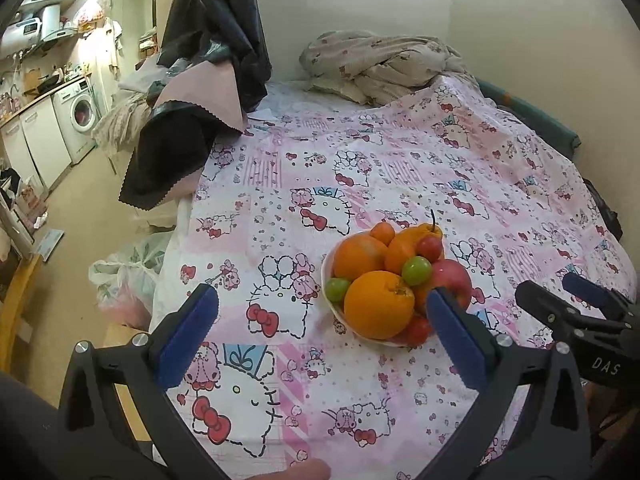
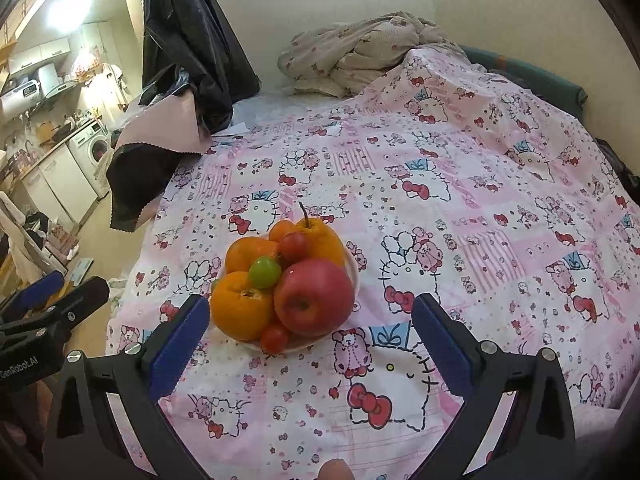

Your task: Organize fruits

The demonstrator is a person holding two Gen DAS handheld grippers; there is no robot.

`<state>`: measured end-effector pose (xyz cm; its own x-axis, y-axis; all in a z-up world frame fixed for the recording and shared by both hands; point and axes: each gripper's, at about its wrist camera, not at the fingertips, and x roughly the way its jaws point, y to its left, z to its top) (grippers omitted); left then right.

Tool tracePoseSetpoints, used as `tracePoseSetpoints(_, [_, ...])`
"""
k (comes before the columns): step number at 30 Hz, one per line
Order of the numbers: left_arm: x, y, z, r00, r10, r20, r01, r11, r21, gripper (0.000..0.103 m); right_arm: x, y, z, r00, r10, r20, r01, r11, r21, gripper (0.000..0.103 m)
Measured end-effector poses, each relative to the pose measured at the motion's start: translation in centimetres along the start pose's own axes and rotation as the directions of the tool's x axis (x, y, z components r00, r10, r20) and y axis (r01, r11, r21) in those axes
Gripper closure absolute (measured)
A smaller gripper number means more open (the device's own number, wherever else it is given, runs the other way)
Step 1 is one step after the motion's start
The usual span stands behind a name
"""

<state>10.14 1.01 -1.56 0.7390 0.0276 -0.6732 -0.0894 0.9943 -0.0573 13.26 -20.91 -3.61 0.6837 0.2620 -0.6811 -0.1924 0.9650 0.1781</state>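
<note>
A white bowl (image 1: 333, 300) heaped with fruit sits on the pink Hello Kitty bedspread (image 1: 360, 168). It holds oranges (image 1: 378, 304), a red apple (image 1: 450, 280), green round fruits (image 1: 416, 270), small red fruits and a yellow-orange pear (image 1: 430, 230). My left gripper (image 1: 322, 308) is open and empty, just short of the bowl. In the right wrist view the bowl (image 2: 354, 270) lies ahead and left, with the apple (image 2: 314, 296) and an orange (image 2: 240, 306) in front. My right gripper (image 2: 310, 318) is open and empty, near the bowl. Each gripper shows in the other's view: the right one (image 1: 576, 300), the left one (image 2: 52, 292).
A crumpled beige blanket (image 1: 380, 64) lies at the bed's far end by the wall. A black and pink cloth (image 1: 188, 132) hangs over the bed's left edge. Plastic bags (image 1: 128, 276) sit on the floor at left, with a kitchen and washing machine (image 1: 82, 114) beyond.
</note>
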Motion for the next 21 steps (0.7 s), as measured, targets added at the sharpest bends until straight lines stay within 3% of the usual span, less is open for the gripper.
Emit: tracePoseSetpoints(21, [-0.17,-0.09,0.15,1.000,-0.002,0.003,0.002,1.000,-0.004,0.000,-0.10,0.16,0.14,1.000,-0.002,0.005,0.002,1.000,-0.008,0.000])
